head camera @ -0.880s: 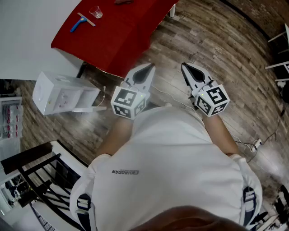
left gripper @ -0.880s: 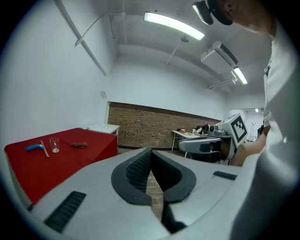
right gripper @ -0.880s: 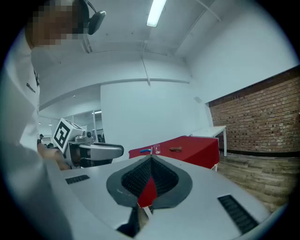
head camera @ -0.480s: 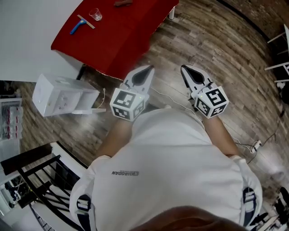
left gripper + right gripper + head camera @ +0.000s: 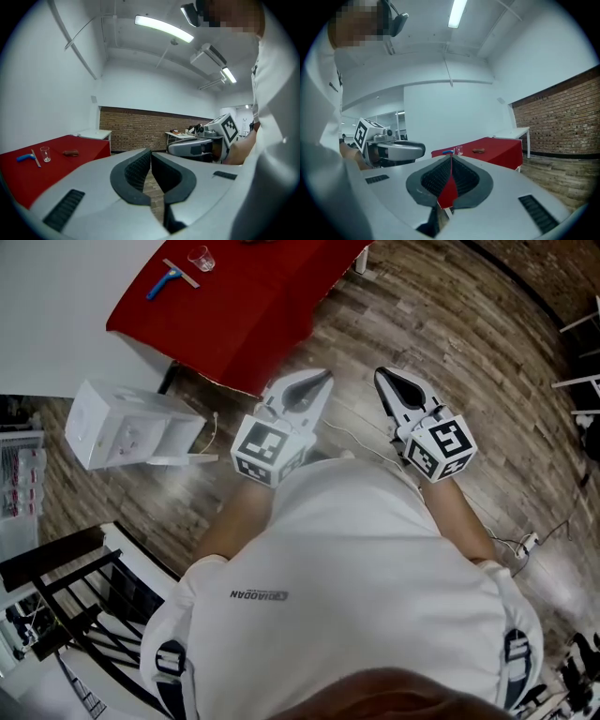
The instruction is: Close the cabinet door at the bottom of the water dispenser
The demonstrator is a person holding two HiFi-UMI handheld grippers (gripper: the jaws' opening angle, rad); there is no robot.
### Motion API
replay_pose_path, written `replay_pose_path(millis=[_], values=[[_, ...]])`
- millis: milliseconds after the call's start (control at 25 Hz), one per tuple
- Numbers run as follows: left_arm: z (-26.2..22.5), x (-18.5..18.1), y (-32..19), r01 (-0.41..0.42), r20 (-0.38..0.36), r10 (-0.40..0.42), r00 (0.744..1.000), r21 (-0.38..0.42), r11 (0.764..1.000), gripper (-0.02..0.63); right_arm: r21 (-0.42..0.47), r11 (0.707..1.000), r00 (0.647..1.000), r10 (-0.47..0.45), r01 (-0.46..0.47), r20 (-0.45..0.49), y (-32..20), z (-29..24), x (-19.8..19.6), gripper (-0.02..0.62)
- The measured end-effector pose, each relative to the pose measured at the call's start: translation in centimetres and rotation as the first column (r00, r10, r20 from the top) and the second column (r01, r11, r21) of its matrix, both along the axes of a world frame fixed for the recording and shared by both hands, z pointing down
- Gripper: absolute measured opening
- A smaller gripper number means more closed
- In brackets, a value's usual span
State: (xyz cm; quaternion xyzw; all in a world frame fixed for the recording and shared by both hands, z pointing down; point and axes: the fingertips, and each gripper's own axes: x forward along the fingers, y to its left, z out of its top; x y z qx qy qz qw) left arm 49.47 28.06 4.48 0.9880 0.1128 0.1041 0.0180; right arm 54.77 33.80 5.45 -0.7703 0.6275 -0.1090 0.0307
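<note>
The white water dispenser (image 5: 127,427) stands at the left of the head view, seen from above. A thin white door panel (image 5: 183,459) juts out from its lower part, standing open. Both grippers hang in front of the person's chest, well to the right of the dispenser and apart from it. My left gripper (image 5: 323,376) is shut with nothing between its pads (image 5: 150,152). My right gripper (image 5: 380,374) is shut too and holds nothing (image 5: 451,157). Each gripper view shows the other gripper beside it, and the dispenser is in neither.
A red-covered table (image 5: 234,306) lies ahead with a glass (image 5: 200,258) and a blue-handled tool (image 5: 167,281) on it. A cable (image 5: 356,442) runs over the wooden floor below the grippers. A black rack (image 5: 66,606) stands at the lower left.
The tip of my left gripper has swung slightly to the right. The right gripper and the dispenser's door stay as they were.
</note>
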Motion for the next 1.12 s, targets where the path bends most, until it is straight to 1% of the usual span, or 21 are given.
replay_pose_path(millis=[160,360,480,680,800,960,1120], values=[[0.1,-0.3,0.1,0.025,0.002,-0.026,1.000,0.006,1.000,-0.005,-0.004,0.999,0.999,-0.035,0.035,-0.005,0.0,0.3,-0.5,0.023],[0.2,-1.6,-0.8,0.095,-0.009,-0.096,0.995,-0.038,0.995,-0.005,-0.009,0.996,0.996,-0.087,0.087,0.010,-0.6,0.7,-1.4,0.023],[0.5,-2.8,-1.5,0.153,0.005,-0.153,0.988,-0.039,0.987,-0.005,-0.011,0.989,0.989,-0.144,0.144,0.021,-1.5,1.0,-2.4,0.023],[1.1,-5.9,-3.1,0.251,0.037,-0.250,0.968,-0.029,0.968,-0.005,-0.002,0.970,0.969,-0.243,0.243,0.040,-4.1,1.3,-4.6,0.023],[1.5,-8.3,-4.5,0.318,0.044,-0.317,0.948,-0.014,0.948,-0.005,-0.004,0.953,0.952,-0.303,0.304,0.043,-6.1,1.4,-6.3,0.023],[1.7,-11.9,-6.4,0.416,0.047,-0.415,0.909,-0.020,0.909,-0.005,-0.013,0.917,0.916,-0.399,0.400,0.039,-9.1,1.5,-9.4,0.023],[1.9,-15.1,-8.7,0.494,0.047,-0.493,0.869,-0.027,0.869,-0.005,-0.019,0.885,0.885,-0.465,0.466,0.030,-11.6,1.3,-12.3,0.023]])
